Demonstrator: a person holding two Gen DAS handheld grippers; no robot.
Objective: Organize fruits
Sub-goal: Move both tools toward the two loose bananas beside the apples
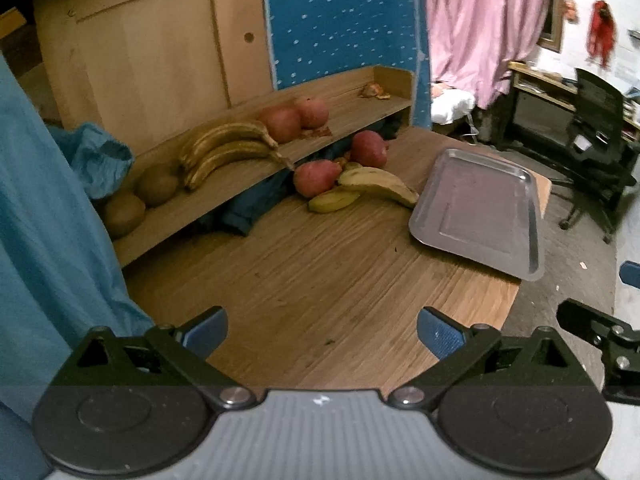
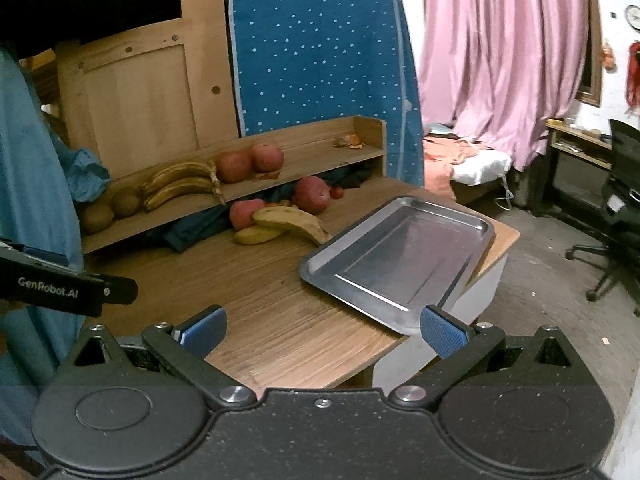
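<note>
your left gripper (image 1: 322,330) and right gripper (image 2: 322,330) both stand spread wide, holding nothing; two loose yellow bananas (image 2: 286,222) lie on the wooden table (image 2: 280,320) just beside the rectangular steel tray (image 2: 400,258)

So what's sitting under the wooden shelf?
Under the wooden shelf, dark teal cloth is bunched on the table. A red apple and small red bits sit at its opening. Anything deeper is hidden by the shelf board and shadow.

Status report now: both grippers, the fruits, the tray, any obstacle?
Left gripper open, empty; right gripper open, empty. Loose bananas and apples on table, more fruit on shelf. Tray empty. Nothing in the way.
</note>
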